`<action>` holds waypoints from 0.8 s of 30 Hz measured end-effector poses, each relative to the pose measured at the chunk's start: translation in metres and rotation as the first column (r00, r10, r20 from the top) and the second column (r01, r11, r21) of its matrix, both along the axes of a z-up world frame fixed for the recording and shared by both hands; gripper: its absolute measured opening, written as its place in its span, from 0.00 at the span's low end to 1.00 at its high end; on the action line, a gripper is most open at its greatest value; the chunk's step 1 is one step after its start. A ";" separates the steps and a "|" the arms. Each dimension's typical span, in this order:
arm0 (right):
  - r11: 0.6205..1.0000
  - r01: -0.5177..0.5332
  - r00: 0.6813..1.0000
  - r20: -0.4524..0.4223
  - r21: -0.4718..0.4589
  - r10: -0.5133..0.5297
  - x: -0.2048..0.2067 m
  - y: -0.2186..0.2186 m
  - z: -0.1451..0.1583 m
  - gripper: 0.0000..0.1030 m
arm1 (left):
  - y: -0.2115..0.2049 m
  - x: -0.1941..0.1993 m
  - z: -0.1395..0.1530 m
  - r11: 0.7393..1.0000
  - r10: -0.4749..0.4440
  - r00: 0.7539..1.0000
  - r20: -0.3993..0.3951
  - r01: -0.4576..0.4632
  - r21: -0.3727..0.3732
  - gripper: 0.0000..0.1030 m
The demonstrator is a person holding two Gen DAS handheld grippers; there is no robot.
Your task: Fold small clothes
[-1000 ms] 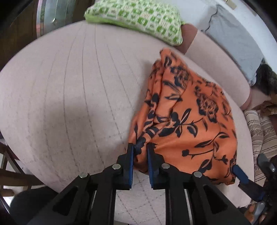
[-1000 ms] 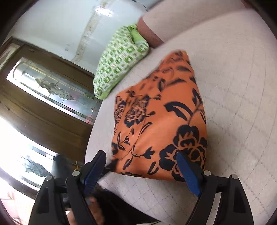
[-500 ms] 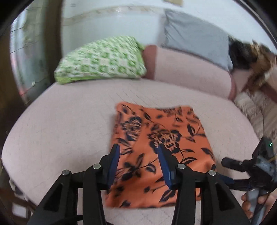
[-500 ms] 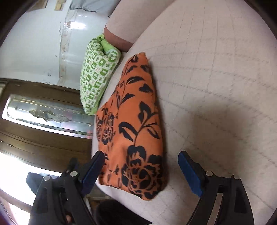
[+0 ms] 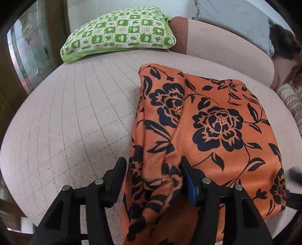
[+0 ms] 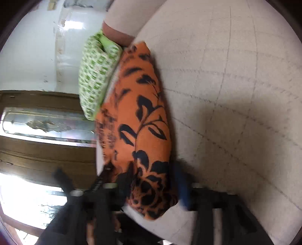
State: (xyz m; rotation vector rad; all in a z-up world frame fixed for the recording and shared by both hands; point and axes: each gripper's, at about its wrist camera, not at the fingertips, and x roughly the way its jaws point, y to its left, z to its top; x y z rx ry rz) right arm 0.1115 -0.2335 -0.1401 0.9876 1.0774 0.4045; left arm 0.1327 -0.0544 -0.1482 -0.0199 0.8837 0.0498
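An orange cloth (image 5: 217,120) with black flowers lies folded on the pink quilted cushion (image 5: 71,120). My left gripper (image 5: 152,181) straddles the cloth's near left corner, where the fabric bunches up. Its jaws are opening, and the left pad stands clear of the fabric. In the blurred right wrist view the same orange cloth (image 6: 143,132) runs away from me. My right gripper (image 6: 152,186) has the cloth's thick near end between its fingers, and its jaws are closing. The blue pad (image 6: 182,188) sits just beside the fabric. I see no firm pinch.
A green-and-white checked pillow (image 5: 120,34) lies at the back of the cushion. A pink backrest (image 5: 226,50) with a grey cushion (image 5: 232,17) stands behind it. Striped fabric (image 5: 290,99) is at the right edge. A wooden door with glass (image 6: 43,128) stands past the cushion's left side.
My left gripper let go of the cloth's edge and opened over its near left corner. The cloth now lies flatter. My right gripper sank onto the cloth's near end and its jaws narrowed.
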 end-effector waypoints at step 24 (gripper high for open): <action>0.988 0.034 0.992 0.123 -0.150 -0.015 0.073 0.000 0.044 0.69 | -0.002 -0.014 0.040 0.997 -0.040 0.977 0.210 0.053 -0.058 0.60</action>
